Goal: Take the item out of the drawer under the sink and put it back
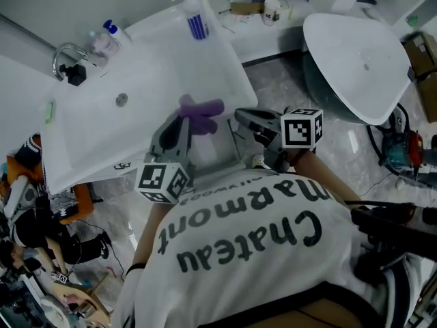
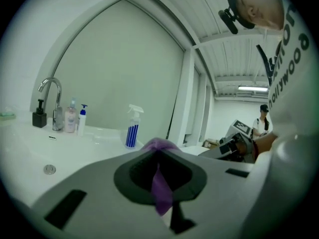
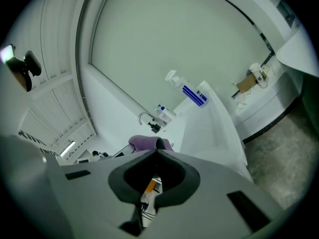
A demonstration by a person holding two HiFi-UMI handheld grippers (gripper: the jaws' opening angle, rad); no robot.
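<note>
**Purple thing up at the sink, pinched in the left claw**

So I was running the rig remotely, and at this point the left gripper [image 1: 186,118] was clamped on the purple item [image 1: 203,109]. In the left gripper view the left gripper's [image 2: 158,153] jaws were pressed onto a strip of the purple item [image 2: 160,188], with more of it bunched up just past the tips. It looked soft and floppy, though I couldn't tell what it actually was.

From the head view the item sat above the front edge of the white sink [image 1: 136,80], toward its right corner, and was not resting on anything as far as I could see.

The right gripper [image 1: 240,115] was just beside it on the right. In its own view the right gripper's [image 3: 157,151] jaws were pressed together at the tips with nothing between them, and the purple item [image 3: 144,143] showed just beyond them.

Other stuff on the sink: a faucet [image 1: 65,52] at the back left, a drain [image 1: 121,100] in the basin, and a spray bottle [image 1: 194,16] with blue stripes at the back right corner. Both grippers pointed roughly toward the wall.
</note>
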